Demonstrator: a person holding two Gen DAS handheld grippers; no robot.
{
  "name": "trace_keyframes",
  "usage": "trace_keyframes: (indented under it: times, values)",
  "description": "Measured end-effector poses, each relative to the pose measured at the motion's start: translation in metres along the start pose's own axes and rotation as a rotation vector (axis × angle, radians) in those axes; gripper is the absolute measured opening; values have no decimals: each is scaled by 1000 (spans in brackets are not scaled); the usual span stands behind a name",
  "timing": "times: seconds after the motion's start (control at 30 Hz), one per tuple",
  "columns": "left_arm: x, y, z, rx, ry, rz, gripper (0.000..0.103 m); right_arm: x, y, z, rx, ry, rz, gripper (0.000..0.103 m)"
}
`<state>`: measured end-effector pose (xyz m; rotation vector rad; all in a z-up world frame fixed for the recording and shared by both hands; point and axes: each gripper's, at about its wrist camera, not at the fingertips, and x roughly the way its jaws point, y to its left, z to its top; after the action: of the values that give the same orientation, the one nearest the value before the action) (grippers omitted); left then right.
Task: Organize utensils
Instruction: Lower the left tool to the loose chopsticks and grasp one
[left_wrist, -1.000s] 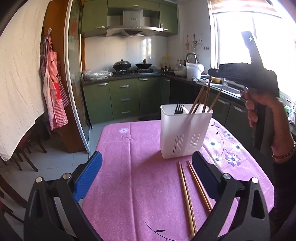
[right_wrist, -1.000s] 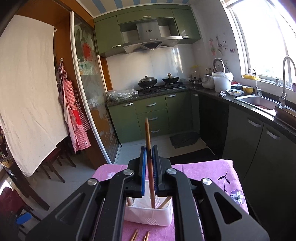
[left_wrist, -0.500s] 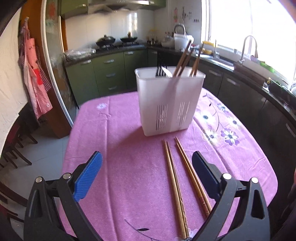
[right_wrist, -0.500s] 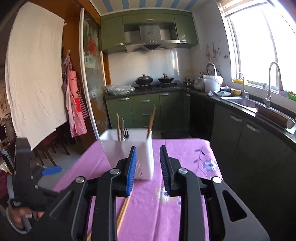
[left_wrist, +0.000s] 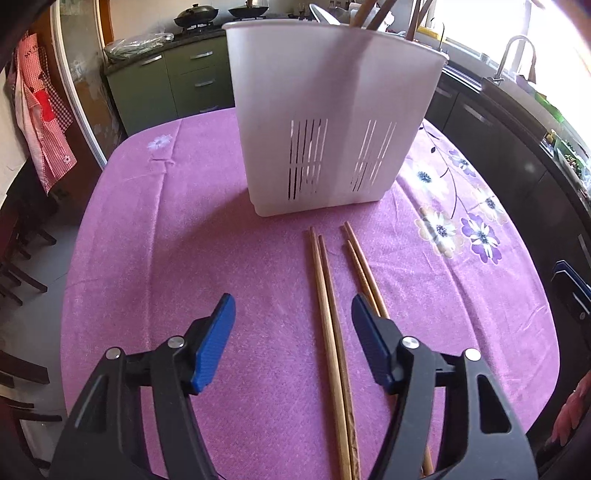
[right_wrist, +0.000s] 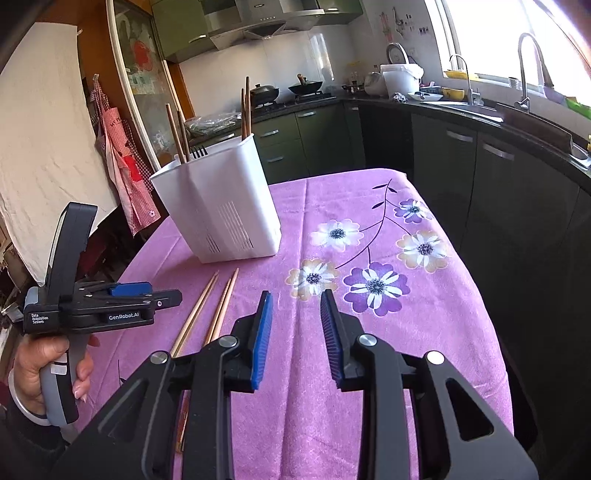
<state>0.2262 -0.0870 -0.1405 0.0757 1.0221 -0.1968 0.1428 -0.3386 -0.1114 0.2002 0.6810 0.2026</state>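
Your left tongs (left_wrist: 291, 339) spread, empty, low over bench (left_wrist: 147, 240); four chopsticks (left_wrist: 328, 314) lie lengthwise toward white utensil holder (left_wrist: 332, 110), light pair between fingers. Right tongs (right_wrist: 295, 332) parted, empty, farther right.

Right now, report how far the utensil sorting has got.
Done: several chopsticks and a fork stand in the white utensil holder. In hand: nothing; the left gripper is open over the table chopsticks, and the right gripper is open and empty. Left: four chopsticks lie on the purple tablecloth.
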Motion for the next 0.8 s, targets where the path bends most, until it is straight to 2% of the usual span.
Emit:
trace_keyframes:
  times: [0.4, 0.67, 0.8]
  values:
    - [24, 7, 2, -8, 73, 25, 62, 7, 0, 0, 8, 27, 15, 27]
    - [25, 9, 7, -42, 100, -63, 61, 8, -1, -3, 20, 42, 32, 27]
    - [27, 10, 9, -51, 119, -69, 55, 9, -5, -3, 31, 45, 33, 27]
